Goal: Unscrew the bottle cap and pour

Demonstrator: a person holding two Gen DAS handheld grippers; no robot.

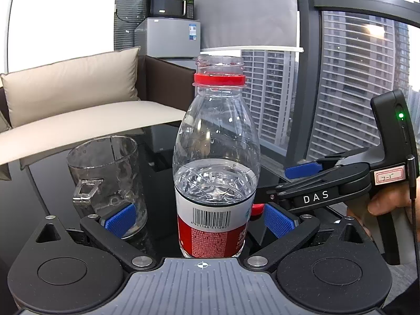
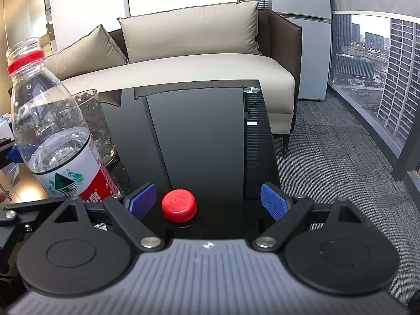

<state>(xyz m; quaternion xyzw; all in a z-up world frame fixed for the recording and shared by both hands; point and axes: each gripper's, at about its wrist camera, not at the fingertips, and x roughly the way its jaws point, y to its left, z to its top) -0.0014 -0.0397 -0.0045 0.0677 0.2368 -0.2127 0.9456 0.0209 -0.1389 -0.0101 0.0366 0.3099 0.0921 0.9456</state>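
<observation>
Going L to R: the glass mug (image 1: 105, 181) stands empty on the black tabletop (image 2: 199, 136), just beside the bottle (image 1: 216, 173) on its left. Bottle is upright, neck bare w/ only the red ring left on, water about half up. The left tool (image 1: 204, 221) has its jaws spread either side of the bottle's label, blue pads not touching it as far as I can see. Cap (image 2: 179, 205) sits on the tabletop to the bottle's right, between the fingers of the right tool (image 2: 207, 200), which is wide open and holding nothing.

So I'd say unscrewing is done, cap put down; pouring not yet begun. Next calls for the left tool to close on the bottle, lift, and tip it leftward over the mug rim.

Room: mug is close, so a short swing. Right tool sits near the bottle's right side, best backed off. Far tabletop edge meets the sofa (image 2: 199, 60); carpet drop on the right
</observation>
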